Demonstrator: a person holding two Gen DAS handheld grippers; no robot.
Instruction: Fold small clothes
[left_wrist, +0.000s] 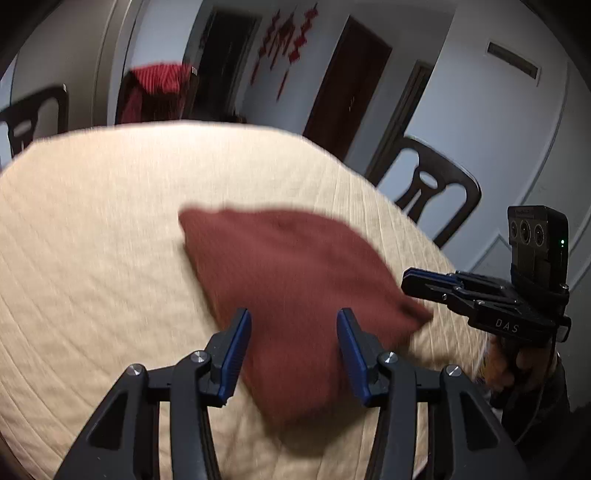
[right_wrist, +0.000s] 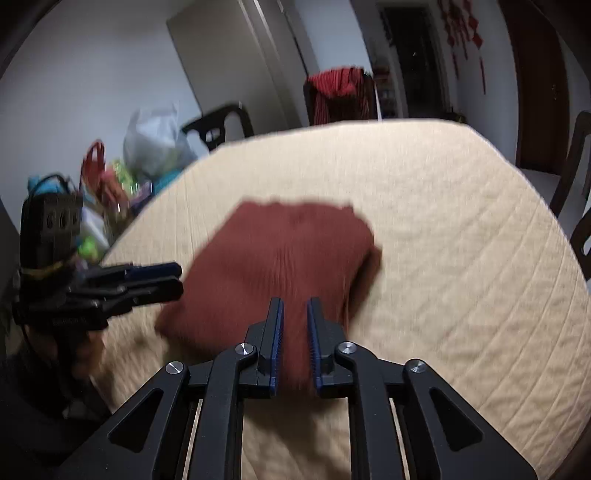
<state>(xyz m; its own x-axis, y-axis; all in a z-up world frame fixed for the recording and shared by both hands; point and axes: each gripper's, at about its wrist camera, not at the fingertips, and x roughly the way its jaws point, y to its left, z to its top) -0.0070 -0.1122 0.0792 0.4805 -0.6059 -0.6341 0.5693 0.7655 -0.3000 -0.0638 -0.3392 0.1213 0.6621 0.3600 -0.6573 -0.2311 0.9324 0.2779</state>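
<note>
I have the cloth (left_wrist: 295, 288) lying folded on the table (left_wrist: 92, 240), toward its near edge, blurred in both views. My left gripper (left_wrist: 293, 350) has its fingers wide apart, hovering over the cloth's near part and gripping nothing. The right gripper (right_wrist: 294, 347) has its fingers only slightly apart; whether they pinch any fabric I cannot tell through the blur. For the next fold I judge it best to take one corner with each gripper, lift low and lay the edges square before letting go. The table's far side is bare, so there is room to sweep forward; chairs (left_wrist: 436, 192) stand just past the right edge, so I would keep clear there.
</note>
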